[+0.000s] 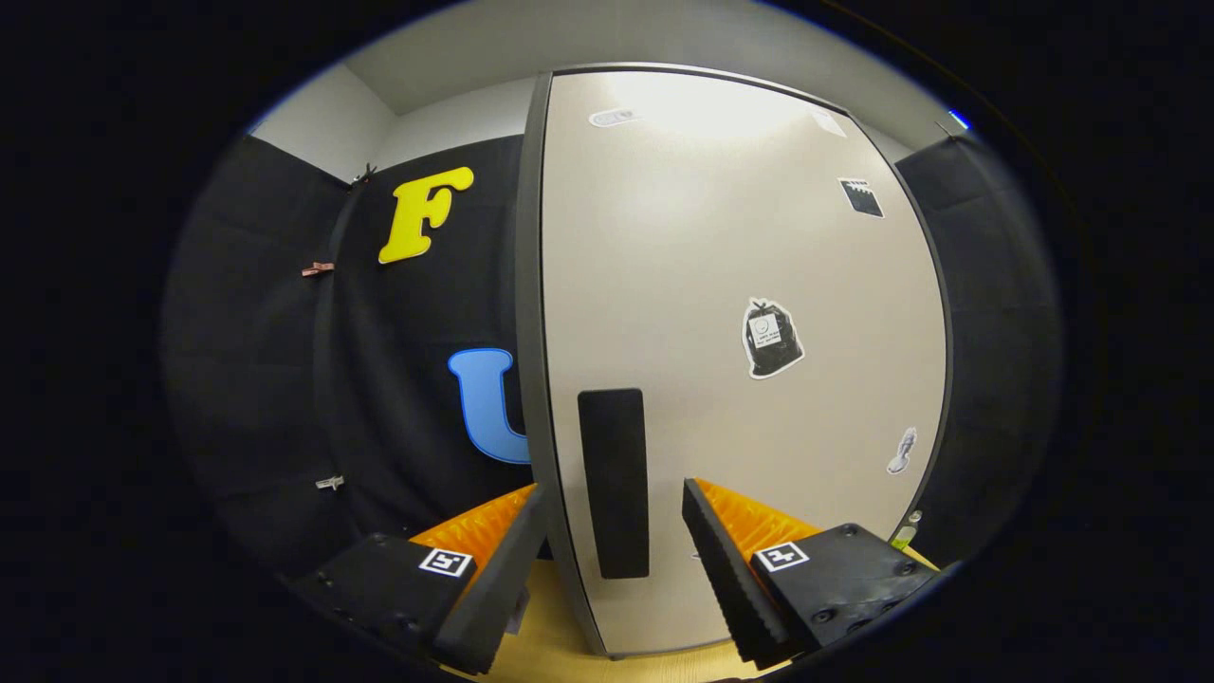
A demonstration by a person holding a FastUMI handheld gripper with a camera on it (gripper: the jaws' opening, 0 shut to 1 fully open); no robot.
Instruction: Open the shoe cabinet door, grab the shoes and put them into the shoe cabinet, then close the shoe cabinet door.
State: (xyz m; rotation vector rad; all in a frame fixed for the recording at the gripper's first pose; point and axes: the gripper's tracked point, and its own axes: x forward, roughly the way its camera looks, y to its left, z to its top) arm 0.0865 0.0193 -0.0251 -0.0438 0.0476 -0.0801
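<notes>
The shoe cabinet door (740,285) stands right ahead of you, a tall, pale, rigid panel that likely swings light on its hinges but looks too smooth to grip. Go for the black handle (614,482) near its left edge, a stiff upright strip. Your gripper (615,560) is spread wide, fingers (721,569) flanking that handle, pressing on nothing yet.

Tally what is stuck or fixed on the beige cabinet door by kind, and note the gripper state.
Black rectangular handle pad: 1
Stickers: 5, namely the black bag-shaped sticker, black square sticker, small grey sticker, pale oval sticker and pale top-corner sticker
Total: 6
The gripper is open, its fingers either side of the door edge and pad.
</notes>
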